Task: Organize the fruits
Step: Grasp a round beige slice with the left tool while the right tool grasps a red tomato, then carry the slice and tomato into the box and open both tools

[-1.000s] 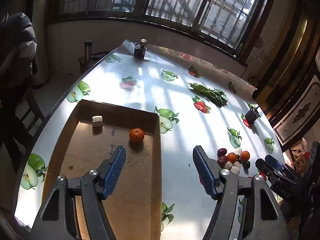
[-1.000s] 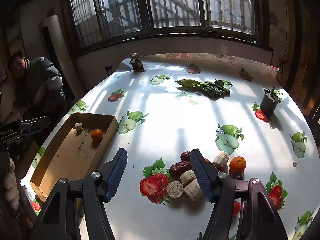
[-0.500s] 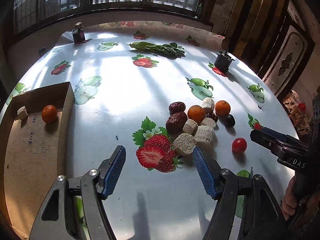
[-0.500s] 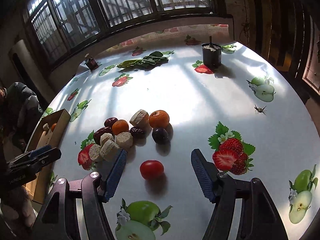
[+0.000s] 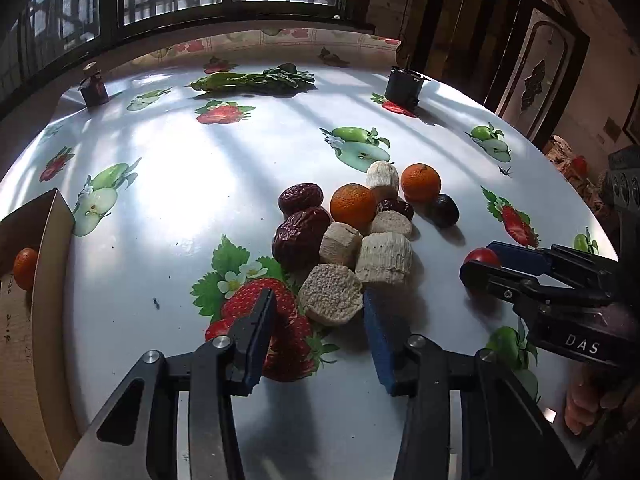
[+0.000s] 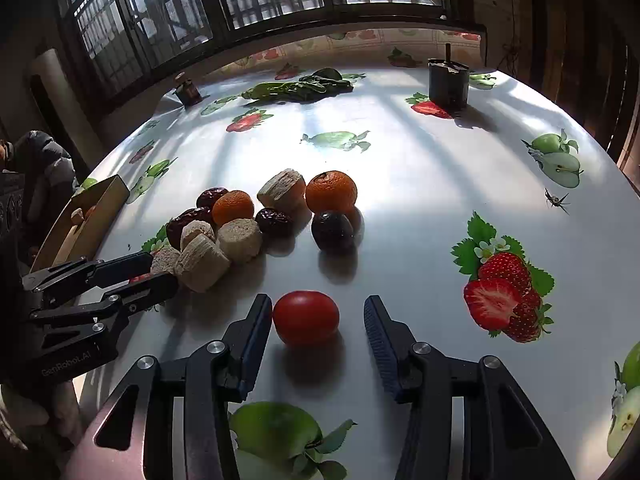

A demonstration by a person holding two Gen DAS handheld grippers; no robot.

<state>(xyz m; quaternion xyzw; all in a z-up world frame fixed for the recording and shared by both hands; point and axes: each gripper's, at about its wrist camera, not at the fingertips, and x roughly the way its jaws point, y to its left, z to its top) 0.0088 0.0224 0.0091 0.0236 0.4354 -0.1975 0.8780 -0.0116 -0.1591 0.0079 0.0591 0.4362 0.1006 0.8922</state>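
Under barred windows (image 6: 224,4), sunlit fruit-print tablecloth (image 6: 420,184); both tongs (image 5: 318,330) (image 6: 318,336) unclenched, grasping nothing.

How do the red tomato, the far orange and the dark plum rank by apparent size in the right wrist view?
1. Red tomato, though it sits nearest the camera, so its lead is unsure.
2. Far orange.
3. Dark plum, only slightly smaller than the orange.

Both wrist views look down, sharing fruit pile (image 5: 352,236).
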